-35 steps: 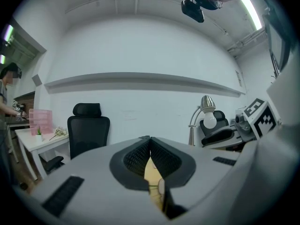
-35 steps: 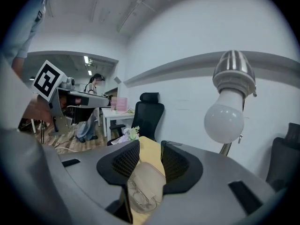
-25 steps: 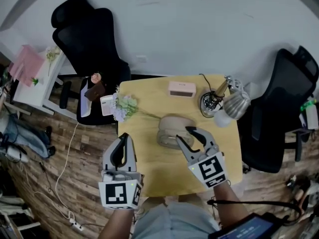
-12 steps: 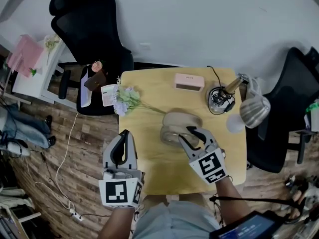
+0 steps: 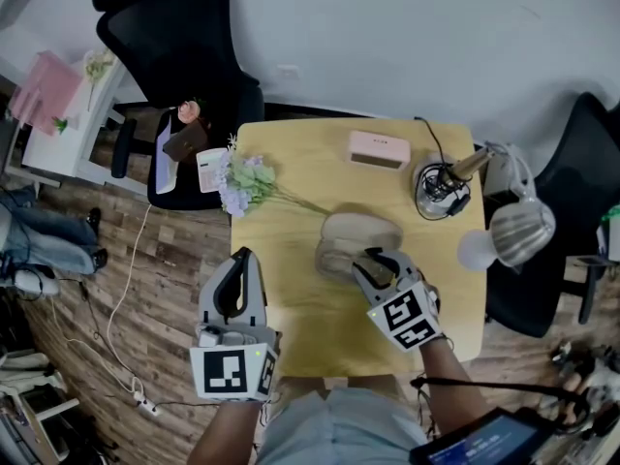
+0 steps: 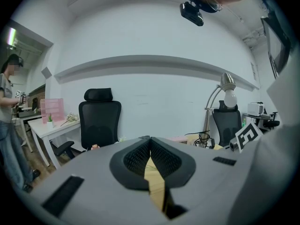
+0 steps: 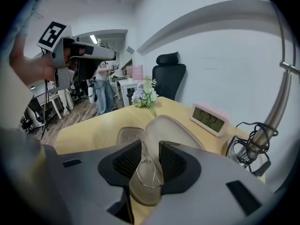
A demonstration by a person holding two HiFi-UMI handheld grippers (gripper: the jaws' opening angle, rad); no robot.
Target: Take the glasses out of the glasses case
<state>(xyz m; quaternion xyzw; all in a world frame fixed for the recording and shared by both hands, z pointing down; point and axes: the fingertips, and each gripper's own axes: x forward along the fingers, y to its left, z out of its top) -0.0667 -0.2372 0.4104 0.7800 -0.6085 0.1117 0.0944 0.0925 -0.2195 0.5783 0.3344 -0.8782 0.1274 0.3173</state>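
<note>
A beige glasses case [image 5: 360, 229] lies open on the yellow table [image 5: 291, 303], lid tipped back. Thin wire-framed glasses [image 7: 149, 172] rest in its lower half [image 7: 125, 136]. My right gripper [image 5: 374, 264] points down into that half. In the right gripper view its jaws [image 7: 150, 150] stand on either side of the glasses and are closing, with the pads not pressing on the frame. My left gripper [image 5: 240, 260] hangs shut and empty off the table's left edge; in the left gripper view [image 6: 150, 139] its tips meet.
At the table's back are a pink digital clock [image 5: 379, 150], a bunch of pale flowers [image 5: 247, 183] and a desk lamp [image 5: 513, 226] with its coiled cable [image 5: 441, 187]. Black office chairs [image 5: 184, 46] stand behind and to the right. A person [image 6: 7, 102] stands far left.
My right gripper has sunk down onto the open case and its jaws have narrowed round the glasses. The left gripper has dropped slightly.
</note>
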